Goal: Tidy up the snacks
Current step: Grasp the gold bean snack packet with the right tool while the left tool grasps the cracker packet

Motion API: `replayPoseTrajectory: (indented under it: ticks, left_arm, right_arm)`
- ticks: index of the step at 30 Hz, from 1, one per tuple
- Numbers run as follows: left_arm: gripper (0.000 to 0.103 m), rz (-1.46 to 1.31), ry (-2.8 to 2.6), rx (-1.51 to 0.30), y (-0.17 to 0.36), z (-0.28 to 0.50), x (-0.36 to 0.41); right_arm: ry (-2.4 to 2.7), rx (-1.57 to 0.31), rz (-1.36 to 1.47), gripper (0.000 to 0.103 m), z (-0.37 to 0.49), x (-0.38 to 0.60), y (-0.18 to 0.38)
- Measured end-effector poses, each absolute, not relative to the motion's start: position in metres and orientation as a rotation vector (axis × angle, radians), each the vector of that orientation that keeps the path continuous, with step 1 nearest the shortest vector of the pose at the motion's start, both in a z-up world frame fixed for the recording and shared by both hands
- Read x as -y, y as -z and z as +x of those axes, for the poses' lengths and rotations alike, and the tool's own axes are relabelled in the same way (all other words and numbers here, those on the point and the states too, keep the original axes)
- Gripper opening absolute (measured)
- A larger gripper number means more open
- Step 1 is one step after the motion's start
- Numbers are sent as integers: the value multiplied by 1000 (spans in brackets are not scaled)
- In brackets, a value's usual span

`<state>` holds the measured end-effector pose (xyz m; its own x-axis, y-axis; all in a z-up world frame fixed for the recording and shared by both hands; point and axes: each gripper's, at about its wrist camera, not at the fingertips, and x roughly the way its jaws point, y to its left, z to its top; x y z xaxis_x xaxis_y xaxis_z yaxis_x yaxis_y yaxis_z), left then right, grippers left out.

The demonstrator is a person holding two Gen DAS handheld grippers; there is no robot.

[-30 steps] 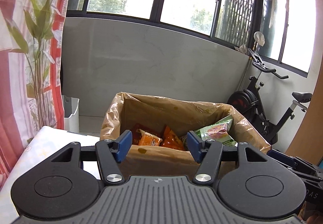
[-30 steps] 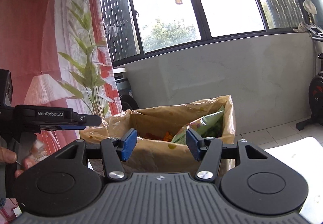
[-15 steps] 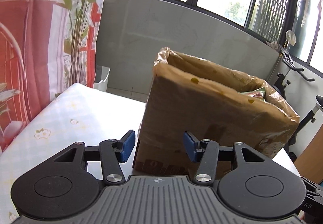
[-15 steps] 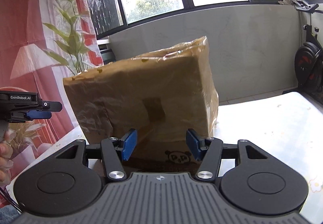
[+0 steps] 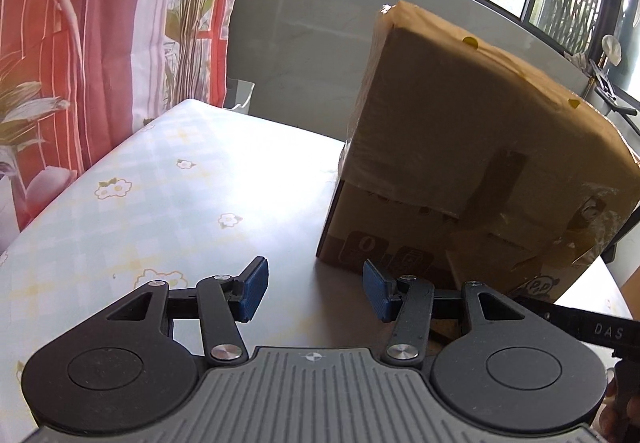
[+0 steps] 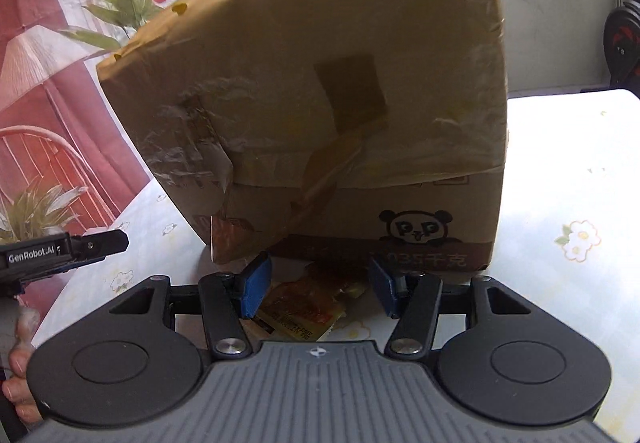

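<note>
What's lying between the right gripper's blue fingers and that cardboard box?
A snack packet lies on the table between the right gripper and the box, seen in the right wrist view.

Cardboard box [image 6: 320, 91]: panda logo marked "P P"; beneath it, "千克", preceding digits unclear. Left tongs [image 6: 60, 249]: "GenRobot.AI" on side. Right tongs [image 5: 592, 327]: "DAS" on side.

Orange snack packet [image 6: 305, 306] flat before taped carton [image 6: 320, 103]
</note>
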<state>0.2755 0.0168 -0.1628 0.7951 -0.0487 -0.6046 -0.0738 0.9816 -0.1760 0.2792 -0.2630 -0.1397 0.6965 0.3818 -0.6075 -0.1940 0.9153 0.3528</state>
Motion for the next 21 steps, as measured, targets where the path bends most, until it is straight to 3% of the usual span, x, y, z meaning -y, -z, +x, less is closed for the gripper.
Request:
replayPoseTrajectory:
  ticks: [6, 14, 21]
  left_arm:
    - [55, -194, -34, -678, 173, 272, -24]
    - [55, -204, -28, -693, 179, 271, -24]
    - [55, -198, -8, -710, 182, 270, -17]
  right_arm:
    - [-254, -855, 278, 72, 304, 239, 152]
    - [-194, -877, 194, 75, 314, 218, 169]
    - [-236, -841, 236, 64, 295, 239, 179]
